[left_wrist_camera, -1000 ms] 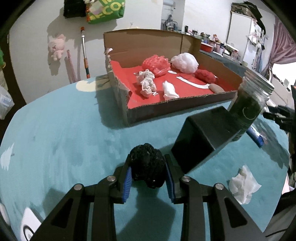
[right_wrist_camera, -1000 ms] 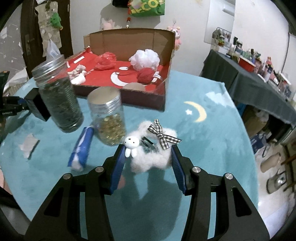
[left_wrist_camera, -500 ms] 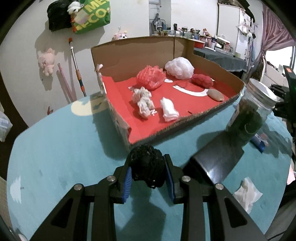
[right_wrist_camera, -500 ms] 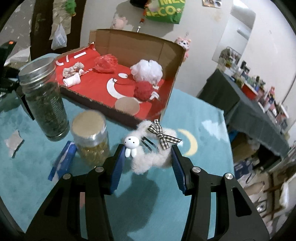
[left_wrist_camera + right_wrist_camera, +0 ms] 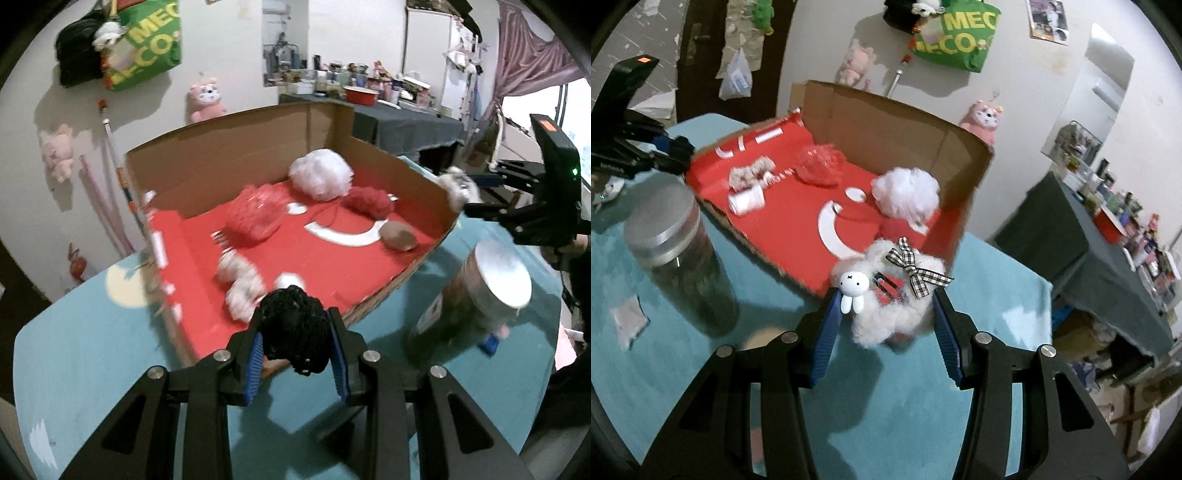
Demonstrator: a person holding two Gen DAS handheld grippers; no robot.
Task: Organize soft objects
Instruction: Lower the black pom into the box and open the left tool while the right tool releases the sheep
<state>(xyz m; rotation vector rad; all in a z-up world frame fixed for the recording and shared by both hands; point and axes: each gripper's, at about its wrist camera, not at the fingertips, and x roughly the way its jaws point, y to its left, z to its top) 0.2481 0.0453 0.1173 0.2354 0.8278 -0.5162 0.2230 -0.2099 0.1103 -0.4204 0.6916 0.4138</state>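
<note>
Claws number two: our left claw [image 5: 298,354] grips one black mesh puff [image 5: 295,328] at the cardboard box [image 5: 236,155] near edge; our right claw [image 5: 884,325] clamps one fluffy white clip [image 5: 897,295] beside its corner. Inside we count one white pouf [image 5: 320,178], two red bundles.

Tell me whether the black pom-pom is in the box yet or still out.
Still out. The black pom-pom sits clamped between the left hand-held gripper fingers, in front of the cardboard box, not on its red floor.
</note>
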